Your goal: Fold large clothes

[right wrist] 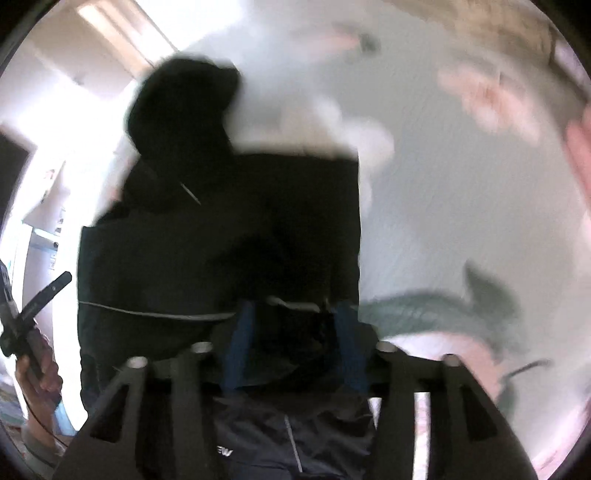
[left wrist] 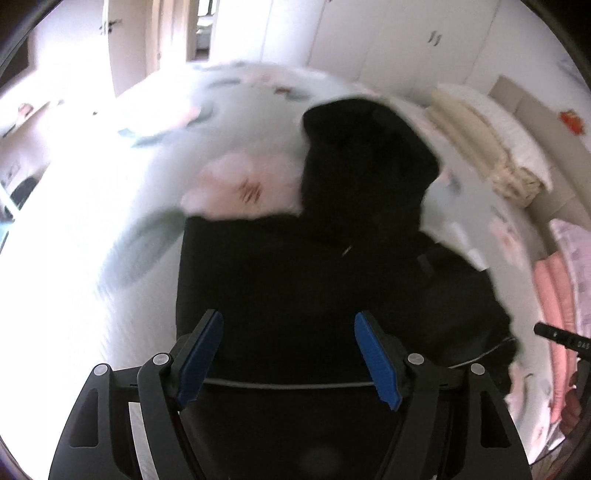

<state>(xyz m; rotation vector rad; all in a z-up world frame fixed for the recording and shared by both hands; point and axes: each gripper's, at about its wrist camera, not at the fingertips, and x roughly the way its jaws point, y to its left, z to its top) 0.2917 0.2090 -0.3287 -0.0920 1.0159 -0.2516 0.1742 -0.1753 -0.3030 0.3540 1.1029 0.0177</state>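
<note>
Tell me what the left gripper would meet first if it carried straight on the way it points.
Probably the black hooded garment. The left gripper has its blue-padded fingers spread open above the dark fabric, which fills the whole line ahead; the pale floral bedcover shows only around it. How far off the fabric lies is unclear.

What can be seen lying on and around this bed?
Black hooded jacket: one, black with a thin pale trim line, partly folded on the bed.
Floral bed sheet: one, pale with pink and green print, under the jacket.
Cream folded blanket: one, at the far right bed edge.
Pink folded bedding: one stack, right edge.
White wardrobe doors: several, behind the bed.
Left gripper: blue fingers apart over the jacket.
Right gripper: blurred, fingers apart.
</note>
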